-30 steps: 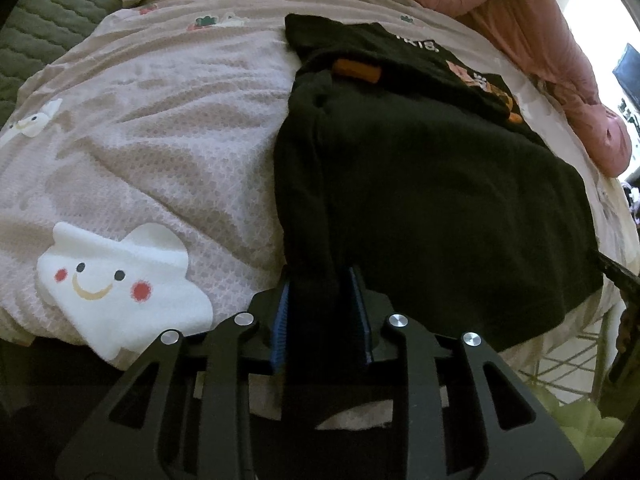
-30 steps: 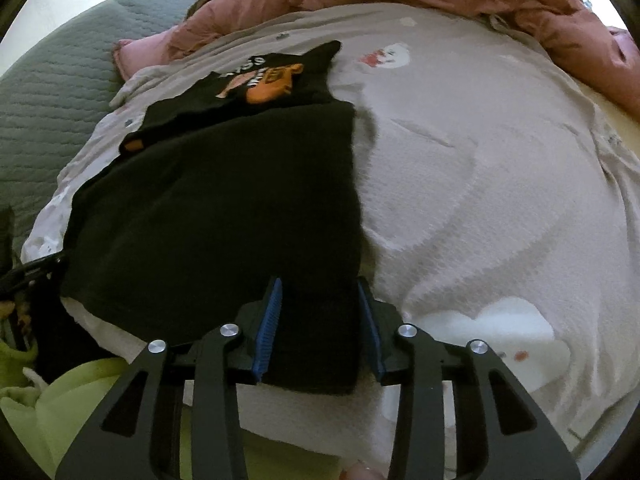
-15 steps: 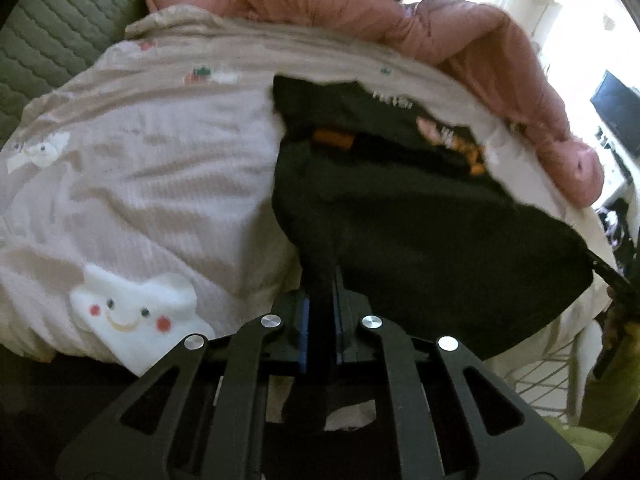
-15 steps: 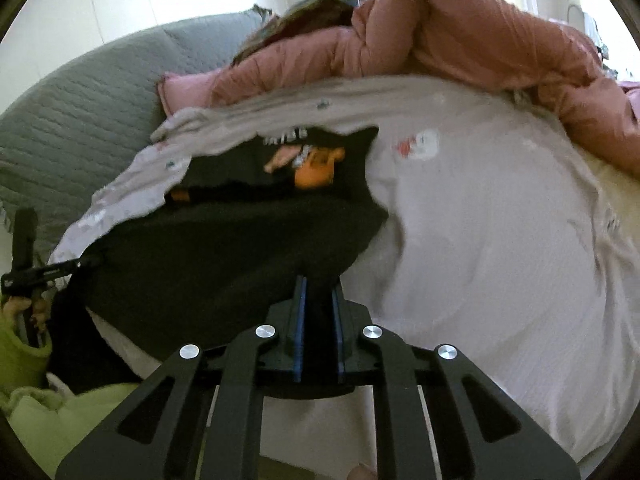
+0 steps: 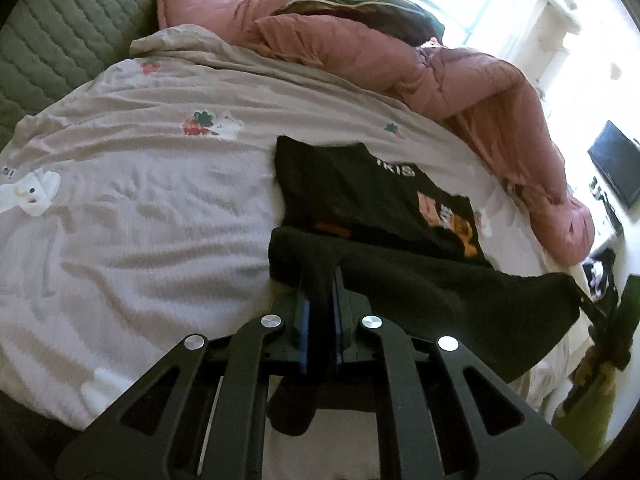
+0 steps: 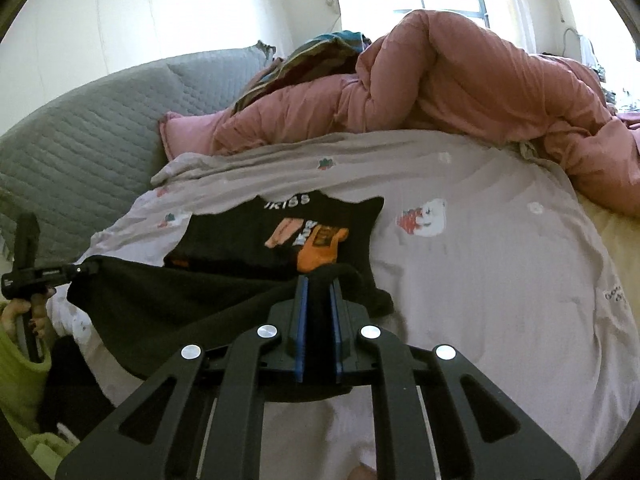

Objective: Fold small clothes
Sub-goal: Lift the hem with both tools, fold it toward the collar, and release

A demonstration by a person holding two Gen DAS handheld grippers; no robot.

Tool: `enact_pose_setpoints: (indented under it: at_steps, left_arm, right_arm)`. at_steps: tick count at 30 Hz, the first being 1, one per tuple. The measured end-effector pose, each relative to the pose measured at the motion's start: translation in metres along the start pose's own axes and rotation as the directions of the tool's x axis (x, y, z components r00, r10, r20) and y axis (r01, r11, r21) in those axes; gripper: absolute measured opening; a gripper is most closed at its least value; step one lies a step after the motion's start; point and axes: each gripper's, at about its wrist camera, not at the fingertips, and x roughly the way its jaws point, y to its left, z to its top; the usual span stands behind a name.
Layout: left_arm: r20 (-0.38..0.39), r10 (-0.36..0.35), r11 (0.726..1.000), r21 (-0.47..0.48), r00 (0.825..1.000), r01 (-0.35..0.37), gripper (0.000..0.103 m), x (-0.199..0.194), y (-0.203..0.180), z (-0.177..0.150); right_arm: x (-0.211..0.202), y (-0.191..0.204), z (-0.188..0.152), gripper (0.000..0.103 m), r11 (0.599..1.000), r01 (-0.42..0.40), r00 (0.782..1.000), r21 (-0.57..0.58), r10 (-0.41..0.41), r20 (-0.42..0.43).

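Observation:
A small black T-shirt with an orange print lies on the bed sheet; it also shows in the right wrist view. My left gripper is shut on the shirt's near left hem corner. My right gripper is shut on the near right hem corner. Both hold the hem lifted above the bed, stretched between them, over the lower part of the shirt. The right gripper shows at the far right of the left wrist view, the left gripper at the left of the right wrist view.
A pink duvet is heaped along the far side of the bed, also in the right wrist view. A grey quilted headboard stands at the left. A dark screen is at the far right. A green sleeve is low left.
Both grippers closed on the shirt's near hem corners and lifted them up and forward over the shirt; the hem now hangs raised between them.

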Motion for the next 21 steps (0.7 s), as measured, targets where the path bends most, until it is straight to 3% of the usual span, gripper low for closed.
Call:
enact_pose_setpoints:
  at_steps: [11, 21]
  left_arm:
    - [0.018, -0.016, 0.998, -0.056, 1.000, 0.017, 0.003, 0.034, 0.008, 0.042]
    - [-0.004, -0.005, 0.993, -0.114, 1.000, 0.004, 0.003, 0.081, 0.026, 0.077]
  right_arm:
    - [0.044, -0.017, 0.034, 0.009, 0.999, 0.045, 0.999, 0.024, -0.046, 0.022]
    - [0.111, -0.042, 0.059, 0.009, 0.989, 0.110, 0.994, 0.097, -0.107, -0.038]
